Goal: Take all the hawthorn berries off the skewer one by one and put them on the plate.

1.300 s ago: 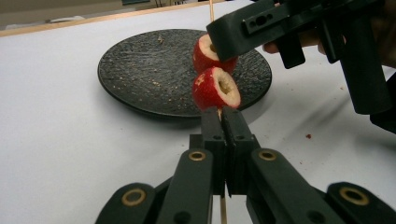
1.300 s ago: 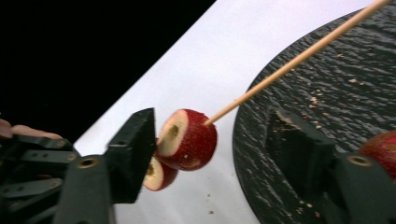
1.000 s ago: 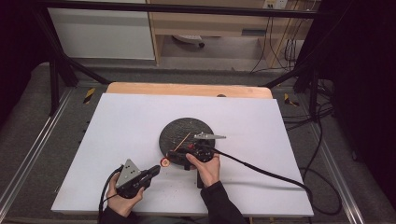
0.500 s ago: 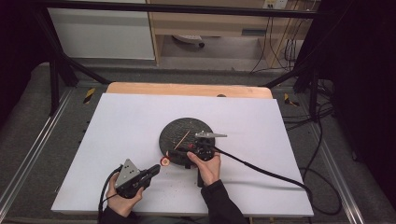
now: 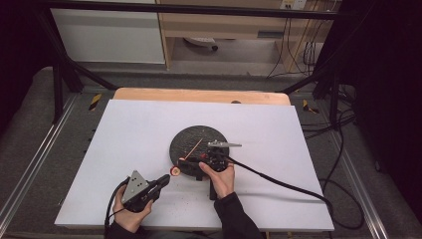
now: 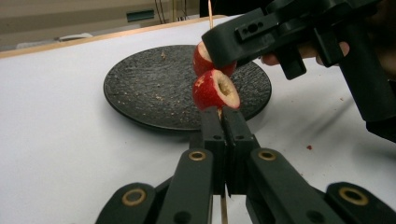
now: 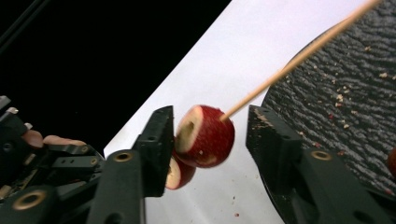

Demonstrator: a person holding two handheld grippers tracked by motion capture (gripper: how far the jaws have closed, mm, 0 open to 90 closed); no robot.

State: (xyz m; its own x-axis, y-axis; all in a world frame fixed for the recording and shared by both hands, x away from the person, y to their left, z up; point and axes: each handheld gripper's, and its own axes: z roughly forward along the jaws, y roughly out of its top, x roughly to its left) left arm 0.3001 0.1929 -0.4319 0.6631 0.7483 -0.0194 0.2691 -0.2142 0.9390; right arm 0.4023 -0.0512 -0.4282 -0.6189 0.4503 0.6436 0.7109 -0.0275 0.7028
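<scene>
Red fruit pieces [image 7: 205,135] sit threaded on a wooden skewer [image 7: 299,58]. Left gripper [image 6: 224,122] fingers pinch the skewer; right gripper [image 7: 208,135] fingers gape around one piece beside the plate [image 6: 154,88].

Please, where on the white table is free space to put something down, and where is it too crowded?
The white table is bare left of the dark plate up to its far edge, and also right of the plate, beyond the black cable. It is crowded at the plate's near edge, where the left gripper holds the skewer with red fruit pieces and the right gripper meets them.
</scene>
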